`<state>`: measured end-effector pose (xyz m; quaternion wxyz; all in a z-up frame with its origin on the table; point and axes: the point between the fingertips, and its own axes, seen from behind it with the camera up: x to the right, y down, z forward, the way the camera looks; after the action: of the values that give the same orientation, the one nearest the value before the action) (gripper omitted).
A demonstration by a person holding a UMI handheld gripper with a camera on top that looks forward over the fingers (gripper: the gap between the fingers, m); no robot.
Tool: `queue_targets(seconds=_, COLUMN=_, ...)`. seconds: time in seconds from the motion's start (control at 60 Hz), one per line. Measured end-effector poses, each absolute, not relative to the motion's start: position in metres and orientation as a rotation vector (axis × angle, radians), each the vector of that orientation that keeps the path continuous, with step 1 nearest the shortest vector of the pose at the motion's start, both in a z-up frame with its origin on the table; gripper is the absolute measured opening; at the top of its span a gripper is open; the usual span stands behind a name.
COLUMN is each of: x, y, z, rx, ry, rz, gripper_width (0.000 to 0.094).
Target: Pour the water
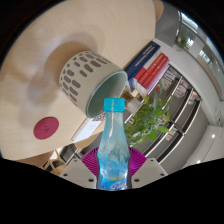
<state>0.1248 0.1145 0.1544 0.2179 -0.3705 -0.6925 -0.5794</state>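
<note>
Closest to my camera is the water bottle (113, 148), a clear plastic one with a light blue cap (115, 104), and I have it clamped in the jaws (113, 162). Both magenta pads (92, 158) press against its sides with no gap that I can see, so the jaws are closed down to the width of the bottle's body. Its lower part carries a blue and yellow label, partly hidden by the fingers.

Everything ahead appears rotated in my view, so I am holding the bottle well away from upright relative to the surface (60, 40), a pale beige round tabletop. Just beyond the cap is the cup (92, 80), a white cup patterned with grey dashes. Its open mouth faces toward the cap, and the cap sits just beside the rim; I cannot tell whether they touch. The cap is on the bottle.

On the surface near the cup lies a small round pink object (45, 128). Past the cup, at the tabletop's far edge, is a stack of books (148, 66), red and blue among them. Near the books there is a green plant (152, 120), and behind it metal chair frames (182, 100) on a light floor.
</note>
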Motion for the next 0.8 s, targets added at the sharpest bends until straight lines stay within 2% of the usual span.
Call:
queue_targets(seconds=0.217, x=0.112, y=0.118, z=0.153, rx=-0.902, ry=-1.954, rz=-1.685, gripper_width=0.0345)
queue_targets(seconds=0.35, x=0.118, y=0.113, z=0.155, rx=-1.035, ry=-1.872, rz=-1.61, gripper_width=0.0344)
queue_targets(seconds=0.467, x=0.106, y=0.104, z=0.19, rx=-1.242, ry=-1.575, rz=-1.408, gripper_width=0.0344)
queue_targets(seconds=0.6, x=0.089, y=0.09, z=0.246, rx=-1.482, ry=-1.118, rz=-0.977, gripper_width=0.0359)
queue_targets(seconds=0.733, x=0.095, y=0.085, z=0.296, rx=-1.561, ry=-0.678, rz=-0.616, gripper_width=0.0362)
queue_targets(seconds=0.8, x=0.106, y=0.082, z=0.308, rx=-1.582, ry=-0.488, rz=-0.476, gripper_width=0.0359)
